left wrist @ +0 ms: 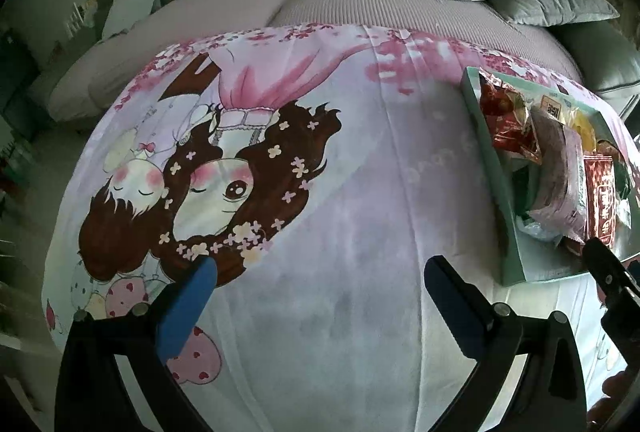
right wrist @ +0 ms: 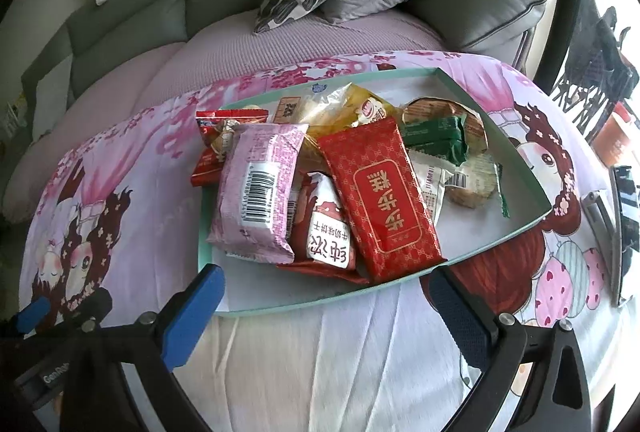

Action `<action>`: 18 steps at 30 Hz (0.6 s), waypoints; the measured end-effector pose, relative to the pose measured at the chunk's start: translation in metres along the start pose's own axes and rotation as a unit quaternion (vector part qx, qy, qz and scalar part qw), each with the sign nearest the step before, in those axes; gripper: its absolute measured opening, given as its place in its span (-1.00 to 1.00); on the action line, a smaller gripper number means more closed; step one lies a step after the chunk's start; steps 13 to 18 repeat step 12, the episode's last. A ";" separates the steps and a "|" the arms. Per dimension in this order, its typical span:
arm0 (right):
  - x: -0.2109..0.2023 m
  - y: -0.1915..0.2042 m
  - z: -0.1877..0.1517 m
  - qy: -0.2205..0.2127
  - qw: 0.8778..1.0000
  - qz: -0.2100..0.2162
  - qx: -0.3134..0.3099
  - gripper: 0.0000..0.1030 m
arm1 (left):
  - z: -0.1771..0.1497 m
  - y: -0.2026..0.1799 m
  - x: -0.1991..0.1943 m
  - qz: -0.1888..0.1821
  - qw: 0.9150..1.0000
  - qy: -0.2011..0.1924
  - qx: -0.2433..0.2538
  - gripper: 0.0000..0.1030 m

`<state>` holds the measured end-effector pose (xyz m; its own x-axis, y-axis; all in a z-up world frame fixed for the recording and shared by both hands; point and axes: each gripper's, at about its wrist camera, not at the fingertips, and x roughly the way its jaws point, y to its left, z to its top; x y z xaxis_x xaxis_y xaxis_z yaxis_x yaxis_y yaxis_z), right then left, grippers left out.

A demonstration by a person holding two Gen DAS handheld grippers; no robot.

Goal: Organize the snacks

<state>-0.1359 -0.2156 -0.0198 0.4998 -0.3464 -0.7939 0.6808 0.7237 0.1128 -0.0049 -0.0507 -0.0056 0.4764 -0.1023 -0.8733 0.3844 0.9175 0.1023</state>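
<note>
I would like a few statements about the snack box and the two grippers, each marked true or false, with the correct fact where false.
1. The right gripper is open and holds nothing. True.
2. The teal box is empty. False: it holds many wrapped snacks.
3. The red packet lies on top of other snacks in the box. True.
4. The left gripper is shut on a snack. False: it is open over the cartoon cloth, with nothing between its fingers.
5. The pink packet has a barcode facing up. True.
6. The green packets lie outside the box. False: they lie inside it, toward the far side.
</note>
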 end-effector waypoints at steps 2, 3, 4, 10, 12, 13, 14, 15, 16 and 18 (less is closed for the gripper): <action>0.002 0.000 0.000 0.002 1.000 0.003 0.002 1.00 | 0.001 0.000 0.002 0.003 1.000 0.003 0.001 1.00; 0.003 0.000 -0.001 0.003 1.000 0.003 0.002 1.00 | 0.000 0.000 0.002 0.003 1.000 0.004 0.001 1.00; 0.004 0.000 -0.001 0.005 1.000 0.002 0.003 1.00 | 0.000 0.000 0.003 0.003 1.000 0.005 0.001 1.00; 0.007 0.002 -0.002 0.010 1.000 0.008 0.000 1.00 | 0.000 -0.002 0.001 0.005 1.000 -0.001 0.007 1.00; 0.007 0.003 -0.002 0.010 1.000 0.010 0.000 1.00 | 0.000 -0.003 0.001 0.002 1.000 -0.002 0.011 1.00; 0.007 0.003 -0.002 0.010 1.000 0.010 0.000 1.00 | 0.000 -0.003 0.001 0.002 1.000 -0.002 0.011 1.00; 0.007 0.003 -0.002 0.010 1.000 0.010 0.000 1.00 | 0.000 -0.003 0.001 0.002 1.000 -0.002 0.011 1.00; 0.007 0.003 -0.002 0.010 1.000 0.010 0.000 1.00 | 0.000 -0.003 0.001 0.002 1.000 -0.002 0.011 1.00; 0.007 0.003 -0.002 0.010 1.000 0.010 0.000 1.00 | 0.000 -0.003 0.001 0.002 1.000 -0.002 0.011 1.00; 0.007 0.003 -0.002 0.010 1.000 0.010 0.000 1.00 | 0.000 -0.003 0.001 0.002 1.000 -0.002 0.011 1.00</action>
